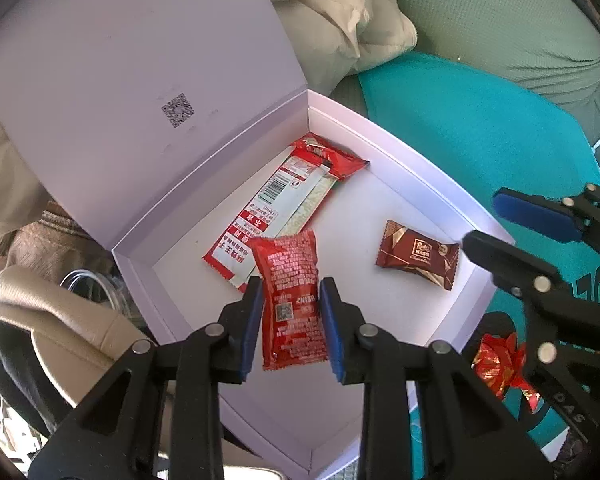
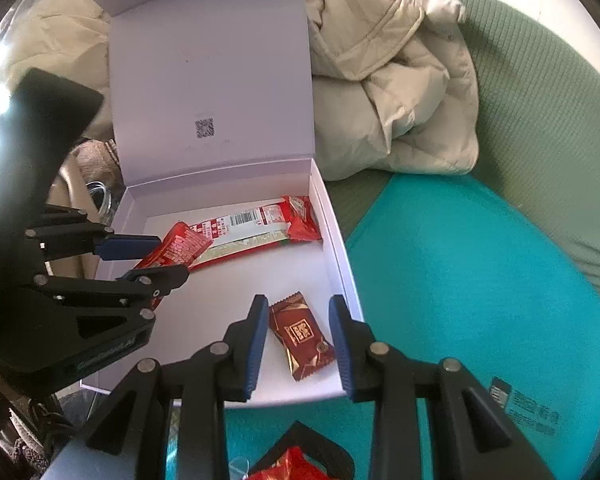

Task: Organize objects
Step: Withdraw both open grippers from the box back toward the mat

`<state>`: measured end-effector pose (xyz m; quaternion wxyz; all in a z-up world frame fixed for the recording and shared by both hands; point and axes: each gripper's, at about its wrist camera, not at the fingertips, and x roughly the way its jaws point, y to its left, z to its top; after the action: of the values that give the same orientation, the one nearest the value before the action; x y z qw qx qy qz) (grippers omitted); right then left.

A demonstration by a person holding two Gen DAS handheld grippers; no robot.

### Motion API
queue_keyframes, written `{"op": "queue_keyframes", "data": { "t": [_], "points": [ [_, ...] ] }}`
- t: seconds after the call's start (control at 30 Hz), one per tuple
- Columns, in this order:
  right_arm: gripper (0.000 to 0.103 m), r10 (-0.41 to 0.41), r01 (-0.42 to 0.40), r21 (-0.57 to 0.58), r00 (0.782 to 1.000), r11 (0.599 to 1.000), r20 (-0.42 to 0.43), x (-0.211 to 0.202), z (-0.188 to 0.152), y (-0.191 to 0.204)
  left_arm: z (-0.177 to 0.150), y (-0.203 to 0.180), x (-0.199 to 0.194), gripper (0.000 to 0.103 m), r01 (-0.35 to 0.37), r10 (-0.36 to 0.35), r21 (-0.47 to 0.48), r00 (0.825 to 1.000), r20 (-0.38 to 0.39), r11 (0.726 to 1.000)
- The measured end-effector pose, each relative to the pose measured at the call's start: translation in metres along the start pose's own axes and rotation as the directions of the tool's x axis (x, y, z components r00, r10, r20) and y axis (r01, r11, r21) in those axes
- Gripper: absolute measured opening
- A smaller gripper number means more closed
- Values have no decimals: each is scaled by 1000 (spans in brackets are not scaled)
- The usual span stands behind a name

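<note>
A white box (image 1: 440, 188) (image 2: 338, 240) stands open on a teal cloth with its lid tilted back. In it lie a long red-and-white snack bar (image 1: 284, 200) (image 2: 248, 222) and a dark red chocolate candy (image 1: 416, 254) (image 2: 302, 336). My left gripper (image 1: 292, 304) (image 2: 170, 254) is shut on a red sachet (image 1: 292, 300) (image 2: 180, 246), held over the box's left half. My right gripper (image 2: 298, 306) (image 1: 486, 220) hovers open above the chocolate candy, which rests on the box floor, untouched. A red foil candy (image 1: 496, 360) (image 2: 288, 464) sits outside the box on the cloth.
The teal cloth (image 2: 460, 280) spreads to the right of the box over green ribbed fabric (image 2: 540, 100). A cream padded jacket (image 2: 388, 80) is bunched behind the box. A tan bag strap (image 1: 60, 320) and clutter lie to the left.
</note>
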<state>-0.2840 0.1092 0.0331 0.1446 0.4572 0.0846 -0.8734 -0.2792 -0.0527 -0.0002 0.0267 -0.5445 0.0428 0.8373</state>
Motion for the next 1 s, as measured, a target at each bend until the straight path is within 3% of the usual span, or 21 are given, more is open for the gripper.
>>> {"op": "queue_keyframes", "data": {
  "t": [0.17,0.3,1.0],
  "points": [
    [31,-9,9,-23,1000,1000,19,-18,-5,2,-7,-6,-10,29,-39,39,6,999,24,999],
    [31,-8,9,-36,999,999,31,-29,-9,4,-13,-11,-21,35,-39,39,-5,998,45,999],
    [37,21,-14,-66,994,998,111,-100,-61,6,-67,-45,-82,35,-2,13,-110,995,99,994]
  ]
}}
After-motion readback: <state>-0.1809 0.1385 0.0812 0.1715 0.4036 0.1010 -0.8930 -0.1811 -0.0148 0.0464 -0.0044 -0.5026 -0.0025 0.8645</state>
